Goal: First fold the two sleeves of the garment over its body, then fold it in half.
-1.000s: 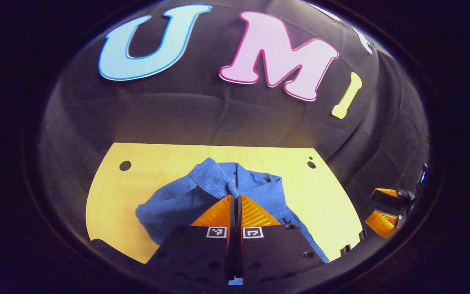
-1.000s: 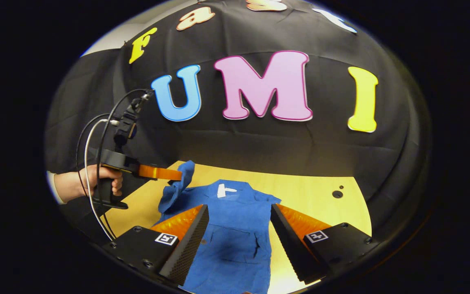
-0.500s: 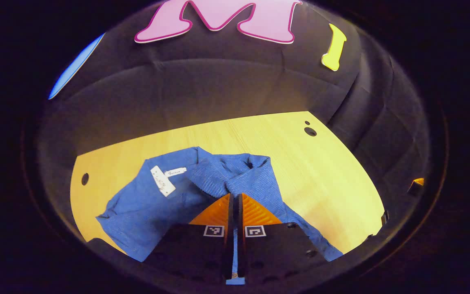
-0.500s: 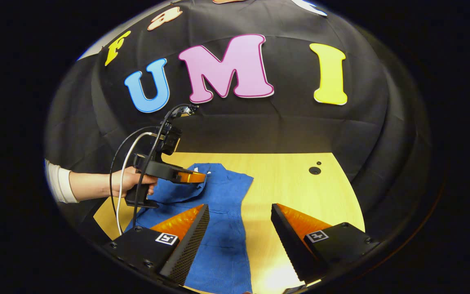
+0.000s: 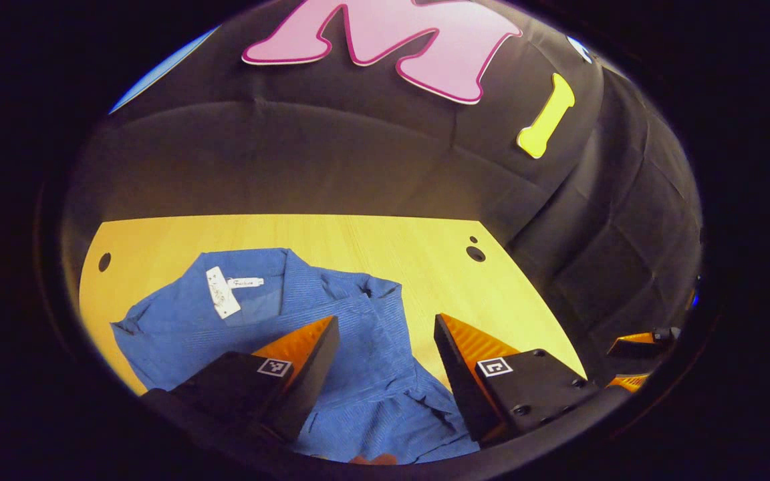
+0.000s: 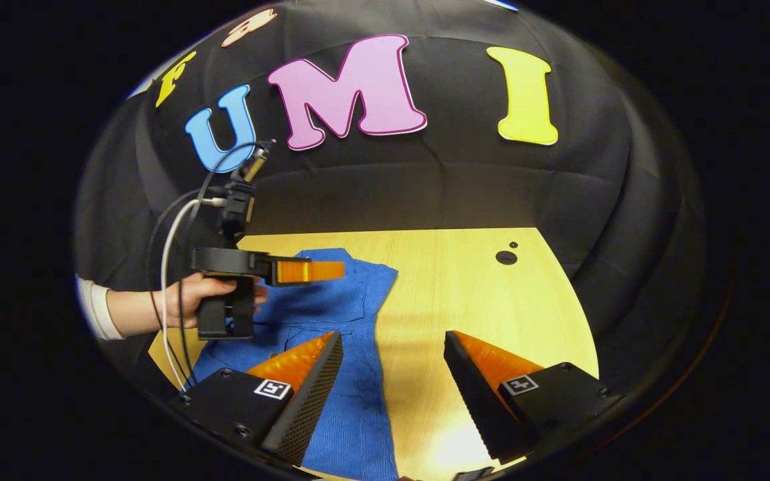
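A blue garment (image 5: 371, 381) lies on the wooden table (image 5: 358, 234), collar and white label (image 5: 224, 297) toward the far side. One sleeve is folded across its body. My left gripper (image 5: 385, 327) is open just above that folded sleeve, with nothing between its fingers. In the right gripper view the garment (image 6: 351, 407) lies at the lower left, and a hand holds the left gripper (image 6: 338, 270) over its upper part. My right gripper (image 6: 392, 341) is open over the garment's right edge and bare table. The right gripper's fingers (image 5: 635, 339) show at the far right.
The table (image 6: 458, 280) has a round hole (image 6: 506, 257) near its far right corner, also visible as the hole (image 5: 475, 254) in the left gripper view. Cables (image 6: 171, 267) trail from the left gripper. Black cloth walls close the table's far and right sides.
My left gripper was shut on the blue sleeve and carried it over the body; it has now opened and let the sleeve go. The right gripper stayed open and shifted slightly right.
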